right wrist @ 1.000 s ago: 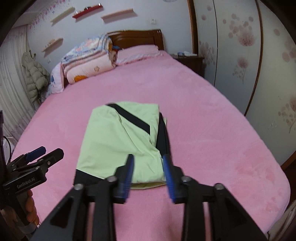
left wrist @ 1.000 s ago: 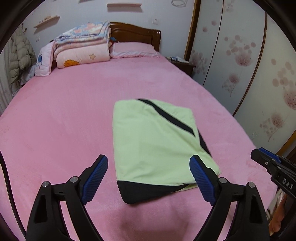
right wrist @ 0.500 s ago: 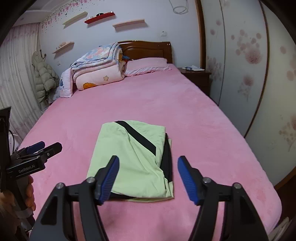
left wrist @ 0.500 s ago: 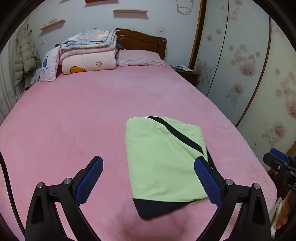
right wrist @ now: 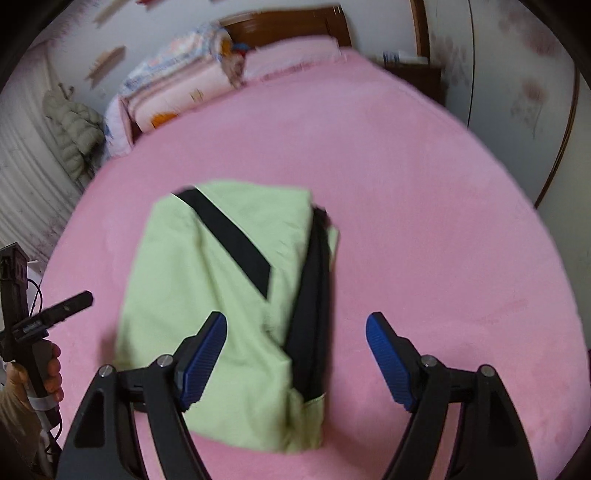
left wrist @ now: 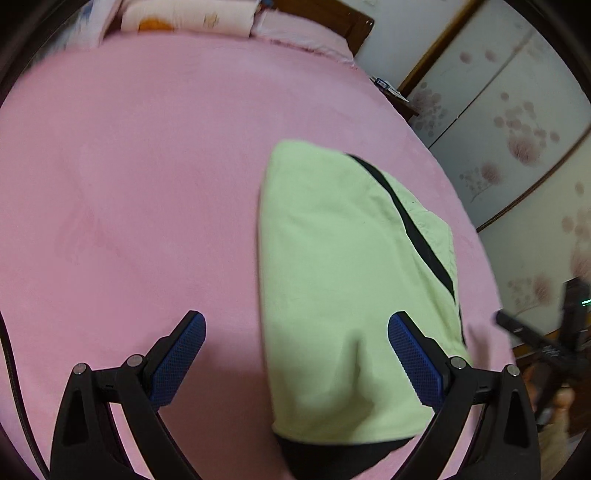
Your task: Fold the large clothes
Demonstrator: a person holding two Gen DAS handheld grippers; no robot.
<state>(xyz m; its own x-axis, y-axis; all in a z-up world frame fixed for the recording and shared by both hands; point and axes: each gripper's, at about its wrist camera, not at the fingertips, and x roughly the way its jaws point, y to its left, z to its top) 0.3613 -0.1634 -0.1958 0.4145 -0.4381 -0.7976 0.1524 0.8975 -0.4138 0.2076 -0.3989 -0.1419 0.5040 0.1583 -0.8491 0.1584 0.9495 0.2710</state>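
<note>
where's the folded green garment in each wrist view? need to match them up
Left wrist: folded green garment right of centre, running down to the bottom edge.
Right wrist: garment left of centre, black edge on its right.
Shared landmark: the diagonal black stripe across it; also the wooden headboard.

Black tongs (left wrist: 295, 343), blue ribbed pads (left wrist: 413, 358)

Soft, even indoor light, no glare. Both fisheye views bend strongly toward dark rims; motion blur smears everything, with a faint shadow at lower centre.
</note>
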